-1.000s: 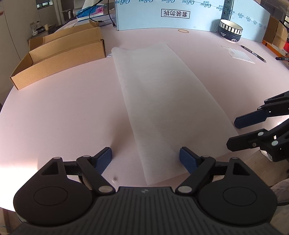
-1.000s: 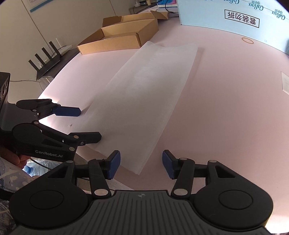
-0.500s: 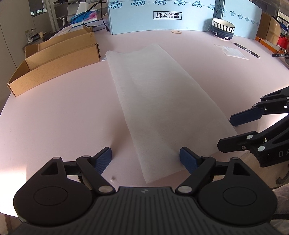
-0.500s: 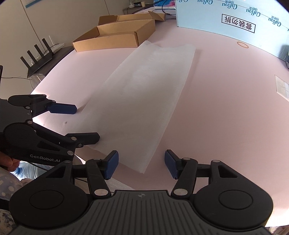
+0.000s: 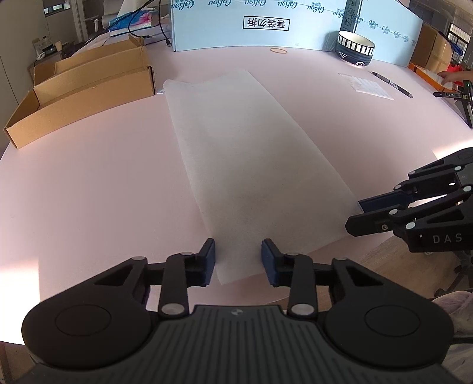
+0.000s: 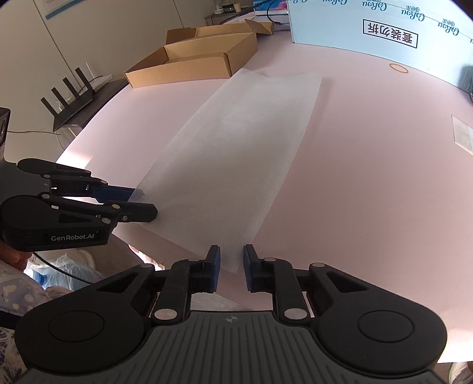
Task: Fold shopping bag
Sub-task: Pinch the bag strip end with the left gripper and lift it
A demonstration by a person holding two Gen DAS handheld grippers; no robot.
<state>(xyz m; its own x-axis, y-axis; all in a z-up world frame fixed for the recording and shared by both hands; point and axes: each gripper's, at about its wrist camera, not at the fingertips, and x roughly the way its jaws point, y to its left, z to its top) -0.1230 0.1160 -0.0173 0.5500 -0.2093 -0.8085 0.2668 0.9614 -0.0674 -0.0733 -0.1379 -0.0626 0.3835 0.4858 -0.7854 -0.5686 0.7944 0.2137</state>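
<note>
While the long white translucent shopping bag (image 5: 251,165) lies flat along the middle of the pale pink round table (image 5: 88,183), its near end reaching the table's front edge, the open brown cardboard tray box (image 5: 79,91) sits well apart at the far left, close to the bag's far left corner. The left tongs (image 5: 238,260) have just been closing and now stand narrowed over the bag's near left corner, the corner lying between the blue pads (image 5: 209,260); a gap shows on either side, so the pads do not yet press on it. In the right wrist view the right tongs (image 6: 230,267) have likewise just been closing, and their blue pads (image 6: 215,267) flank the bag's near right corner without clearly pinching it. Seen from the left wrist, the right tongs reach in from the right at the bag's edge. Farther right and back on the table stand a dark bowl with white stripes (image 5: 356,50), a small white printed sheet (image 5: 366,85) and a black pen (image 5: 391,84), before a light blue printed board (image 5: 295,23).
</note>
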